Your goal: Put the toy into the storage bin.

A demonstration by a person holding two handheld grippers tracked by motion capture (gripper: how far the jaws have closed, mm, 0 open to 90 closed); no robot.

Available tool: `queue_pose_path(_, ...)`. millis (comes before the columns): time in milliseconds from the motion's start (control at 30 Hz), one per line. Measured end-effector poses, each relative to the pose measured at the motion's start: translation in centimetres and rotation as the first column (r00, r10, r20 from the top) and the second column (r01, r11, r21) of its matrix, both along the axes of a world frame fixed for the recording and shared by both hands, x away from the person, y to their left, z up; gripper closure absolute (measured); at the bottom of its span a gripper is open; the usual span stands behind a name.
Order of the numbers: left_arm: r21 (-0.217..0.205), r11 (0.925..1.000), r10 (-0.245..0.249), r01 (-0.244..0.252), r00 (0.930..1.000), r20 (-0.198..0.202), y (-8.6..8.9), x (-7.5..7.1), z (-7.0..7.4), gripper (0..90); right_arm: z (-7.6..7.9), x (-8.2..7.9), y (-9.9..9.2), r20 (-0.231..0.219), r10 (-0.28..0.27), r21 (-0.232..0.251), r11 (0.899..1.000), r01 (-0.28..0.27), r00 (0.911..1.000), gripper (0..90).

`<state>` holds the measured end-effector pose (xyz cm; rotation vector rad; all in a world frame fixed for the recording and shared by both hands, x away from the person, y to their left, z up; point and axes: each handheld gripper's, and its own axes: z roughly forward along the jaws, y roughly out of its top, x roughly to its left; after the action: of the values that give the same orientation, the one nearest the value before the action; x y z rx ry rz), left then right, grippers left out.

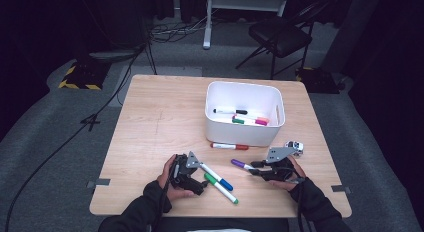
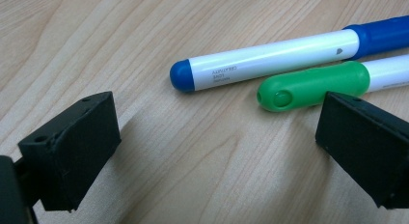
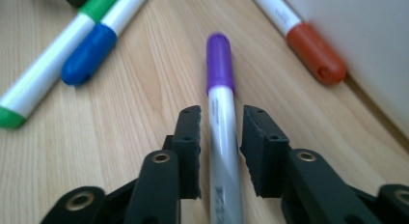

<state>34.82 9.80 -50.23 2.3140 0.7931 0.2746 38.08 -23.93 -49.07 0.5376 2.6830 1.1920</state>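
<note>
A purple-capped marker [image 1: 242,164] lies on the wooden table [image 1: 150,122] near its front right. My right gripper [image 1: 255,168] straddles its white barrel. In the right gripper view the purple marker [image 3: 221,89] runs between the jaws of the right gripper [image 3: 221,132], with a thin gap on each side, so it is open. My left gripper [image 1: 198,177] rests at the front left beside a blue marker [image 1: 216,176] and a green marker [image 1: 221,188]. In the left gripper view the left gripper [image 2: 217,147] stands wide open and empty, just short of the blue marker [image 2: 270,60] and the green marker [image 2: 313,84].
A white bin [image 1: 216,89] with several markers inside stands at the back right of the table. A red-capped marker [image 1: 229,146] lies along its front wall, and again [image 3: 308,45] next to the bin wall [image 3: 366,40]. A small white object [image 1: 294,147] sits by the right hand.
</note>
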Motion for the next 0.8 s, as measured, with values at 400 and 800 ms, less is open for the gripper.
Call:
queue_pose_path(400,-0.003,1.0000,0.002,-0.002,0.9999,-0.015,0.0,-0.1,0.0,1.9,-0.5,2.7,3.9,-0.020,0.016,-0.027,0.999,-0.016,0.9997,65.4)
queue_pose_path(800,-0.001,1.0000,-0.003,0.003,1.0000,-0.005,0.0,0.0,0.0,1.9,0.4,1.7,2.1,0.000,0.020,0.023,1.000,-0.020,0.9998,75.1)
